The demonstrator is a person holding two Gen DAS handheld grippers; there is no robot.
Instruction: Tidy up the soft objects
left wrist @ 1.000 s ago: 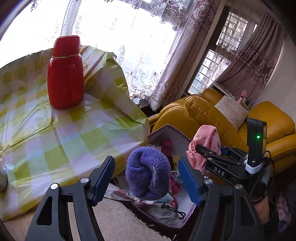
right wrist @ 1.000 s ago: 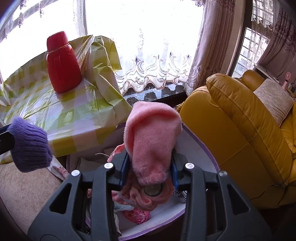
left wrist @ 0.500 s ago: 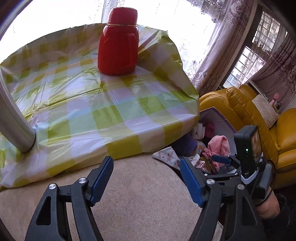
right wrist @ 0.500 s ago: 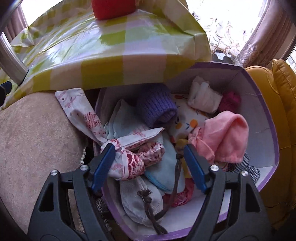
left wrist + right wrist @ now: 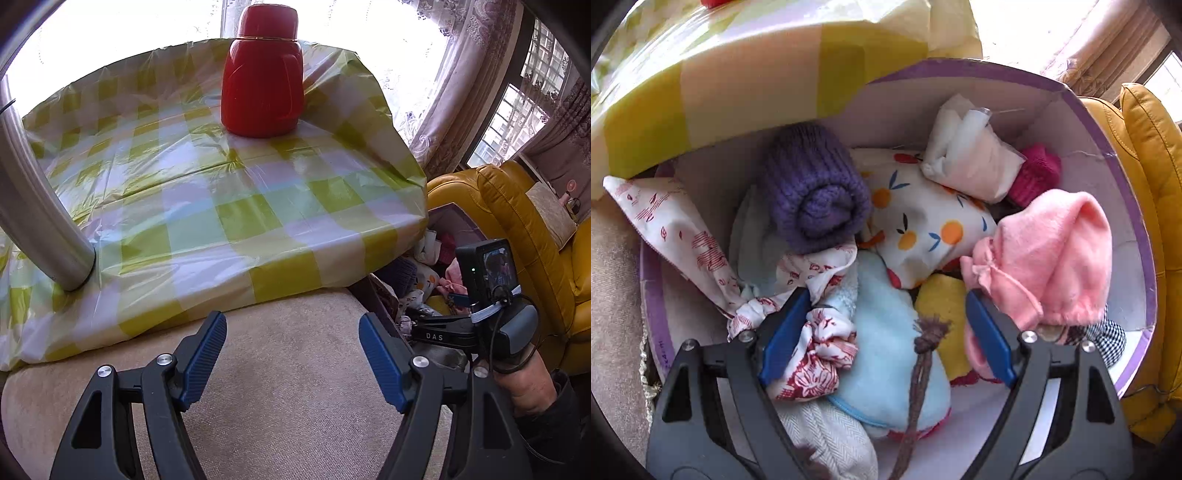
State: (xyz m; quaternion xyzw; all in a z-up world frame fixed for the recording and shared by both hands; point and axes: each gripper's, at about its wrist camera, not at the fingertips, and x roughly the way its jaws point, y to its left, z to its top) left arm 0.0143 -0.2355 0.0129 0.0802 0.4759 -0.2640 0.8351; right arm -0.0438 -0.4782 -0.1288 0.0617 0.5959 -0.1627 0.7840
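Observation:
A purple-rimmed box [image 5: 1137, 206] holds several soft things: a rolled purple knit piece [image 5: 816, 192], a pink fleece piece [image 5: 1052, 254], a white cloth with orange dots [image 5: 923, 225], a light blue fleece [image 5: 882, 347] and a red-patterned cloth [image 5: 683, 229] hanging over the rim. My right gripper [image 5: 882, 332] is open and empty, low over the box. My left gripper [image 5: 291, 354] is open and empty above a beige cushion [image 5: 295, 387]. The box shows partly in the left wrist view [image 5: 454, 221], with the right gripper's body [image 5: 480, 314] over it.
A table with a green checked plastic cover [image 5: 221, 206] carries a red thermos [image 5: 262, 74]. A metal pole [image 5: 33, 206] stands at the left. A yellow leather sofa [image 5: 524, 221] sits right of the box. Curtains and windows lie behind.
Both grippers let go: the purple roll and the pink piece now lie in the box. The left gripper pulled back over the cushion. The right gripper dropped lower over the box.

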